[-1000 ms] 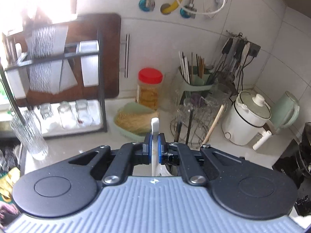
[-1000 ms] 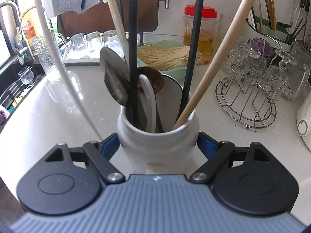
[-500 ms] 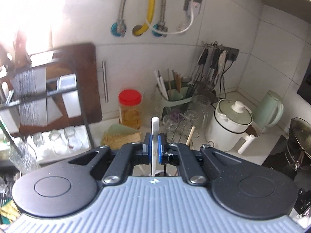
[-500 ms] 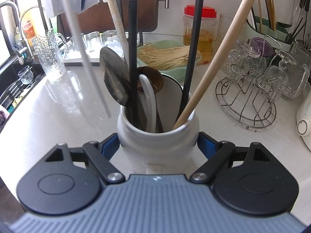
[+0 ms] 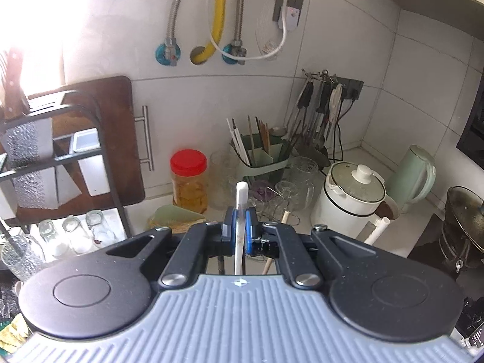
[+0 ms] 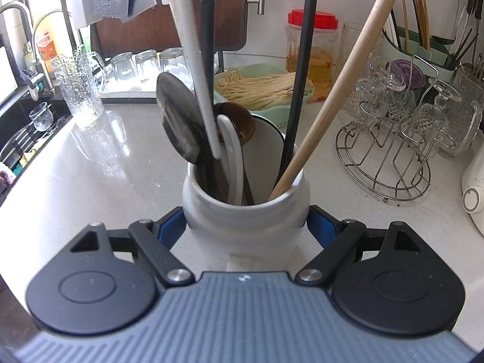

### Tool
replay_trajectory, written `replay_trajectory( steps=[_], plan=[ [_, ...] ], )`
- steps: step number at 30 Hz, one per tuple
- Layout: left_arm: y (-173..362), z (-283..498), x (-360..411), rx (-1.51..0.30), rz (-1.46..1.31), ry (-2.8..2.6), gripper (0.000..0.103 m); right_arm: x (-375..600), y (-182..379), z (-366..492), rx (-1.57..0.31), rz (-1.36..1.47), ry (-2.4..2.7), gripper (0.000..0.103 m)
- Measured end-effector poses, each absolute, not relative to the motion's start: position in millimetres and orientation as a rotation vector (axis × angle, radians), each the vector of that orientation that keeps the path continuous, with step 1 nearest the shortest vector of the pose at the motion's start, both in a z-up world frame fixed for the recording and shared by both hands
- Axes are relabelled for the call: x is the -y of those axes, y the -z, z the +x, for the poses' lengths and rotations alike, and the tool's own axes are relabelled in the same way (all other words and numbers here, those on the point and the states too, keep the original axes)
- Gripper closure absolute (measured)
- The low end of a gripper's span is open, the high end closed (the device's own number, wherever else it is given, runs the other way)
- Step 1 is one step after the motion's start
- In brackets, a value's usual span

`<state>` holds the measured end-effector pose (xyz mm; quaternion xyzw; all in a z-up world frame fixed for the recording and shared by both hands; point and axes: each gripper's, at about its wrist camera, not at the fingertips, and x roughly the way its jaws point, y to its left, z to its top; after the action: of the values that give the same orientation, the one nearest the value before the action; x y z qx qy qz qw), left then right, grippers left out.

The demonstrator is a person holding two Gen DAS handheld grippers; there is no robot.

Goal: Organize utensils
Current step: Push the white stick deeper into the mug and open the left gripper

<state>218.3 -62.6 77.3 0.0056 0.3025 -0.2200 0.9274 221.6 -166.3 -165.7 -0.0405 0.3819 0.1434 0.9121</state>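
My left gripper is shut on a white utensil handle and holds it high above the counter. In the right wrist view that white utensil hangs down with its tip just above the white ceramic utensil jar. My right gripper is shut on the jar's sides. The jar holds a steel ladle, black handles, a wooden stick and a white spoon.
A green basket of noodles, a red-lidded jar, a wire rack of glasses, a green chopstick caddy, a white cooker, a kettle, a dish rack with glasses and a sink surround the counter.
My left gripper rose with the white utensil and its lower end swung from the left of the jar to over the jar's mouth. The right gripper and jar stayed still.
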Motion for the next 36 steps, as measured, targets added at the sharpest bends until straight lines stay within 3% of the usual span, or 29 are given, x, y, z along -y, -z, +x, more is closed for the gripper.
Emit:
replay_trajectory(
  steps=[23,32,36],
  plan=[
    [21.9,258.3,74.7,-0.855,-0.010,0.425,0.096,165.3,168.0,217.0,-0.748,-0.079,-0.287,0.014],
    [25.3,264.4,72.3,-0.859,0.007,0.429,0.096,166.3,167.8,215.8,-0.747,-0.059,-0.270,0.014],
    [17.8,262.7,67.9,-0.836,0.011,0.427,0.090,168.0,166.9,214.4,-0.746,-0.039,-0.265,0.014]
  ],
)
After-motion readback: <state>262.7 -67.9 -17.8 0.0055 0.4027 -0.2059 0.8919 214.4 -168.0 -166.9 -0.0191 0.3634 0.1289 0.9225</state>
